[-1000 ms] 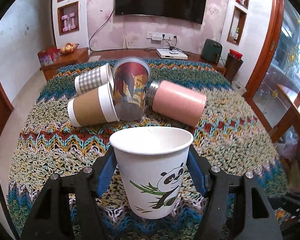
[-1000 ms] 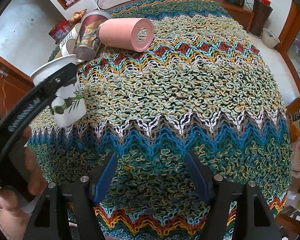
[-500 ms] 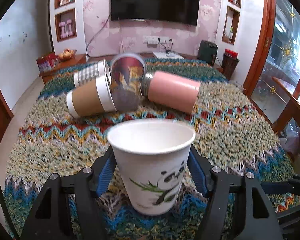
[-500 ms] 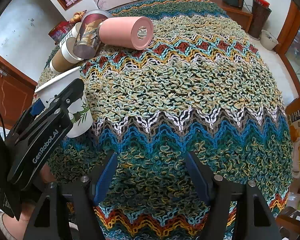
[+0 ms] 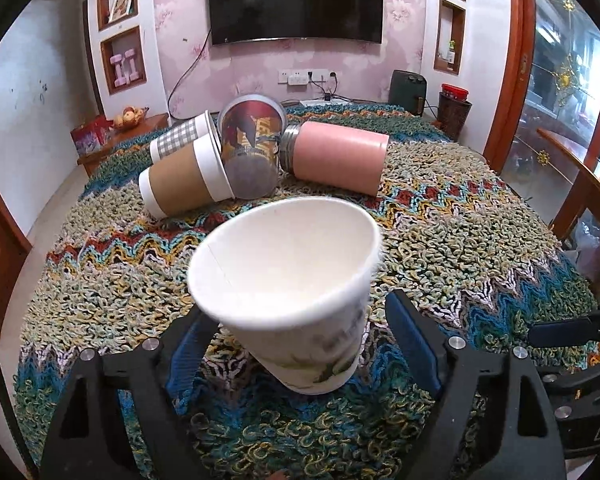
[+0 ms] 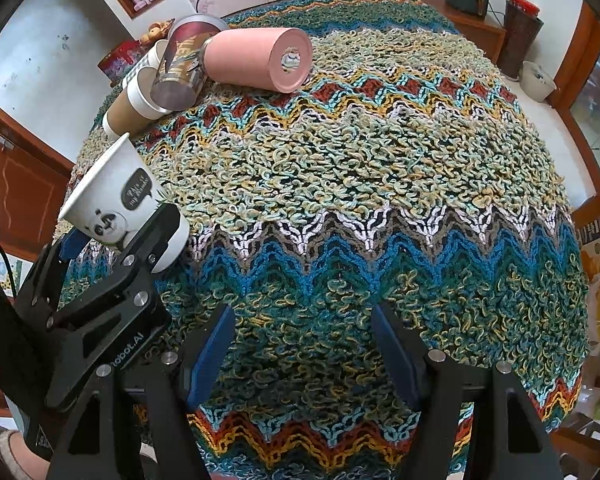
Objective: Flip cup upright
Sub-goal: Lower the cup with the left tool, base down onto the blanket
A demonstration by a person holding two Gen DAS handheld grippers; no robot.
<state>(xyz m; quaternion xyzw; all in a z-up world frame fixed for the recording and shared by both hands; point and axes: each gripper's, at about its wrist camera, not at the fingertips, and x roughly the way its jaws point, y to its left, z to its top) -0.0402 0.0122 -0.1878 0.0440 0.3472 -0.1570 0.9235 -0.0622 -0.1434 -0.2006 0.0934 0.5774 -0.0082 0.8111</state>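
Note:
A white paper cup with a panda print (image 5: 300, 296) stands mouth up but tilted toward me, its base on the knitted tablecloth (image 5: 460, 240). It sits between the fingers of my left gripper (image 5: 296, 344), which is open with gaps on both sides. In the right wrist view the cup (image 6: 116, 200) leans at the table's left edge with the left gripper (image 6: 116, 252) around its base. My right gripper (image 6: 300, 344) is open and empty over the near edge of the table.
At the back of the table lie a brown-sleeved cup (image 5: 184, 180), a checked cup (image 5: 180, 136), a printed tumbler (image 5: 252, 148) and a pink flask (image 5: 336, 156), all on their sides. A wooden chair (image 5: 580, 200) stands at the right.
The left gripper's jaws have opened off the cup. The cup has tipped from straight upright to leaning toward the camera. The right gripper has stayed still.

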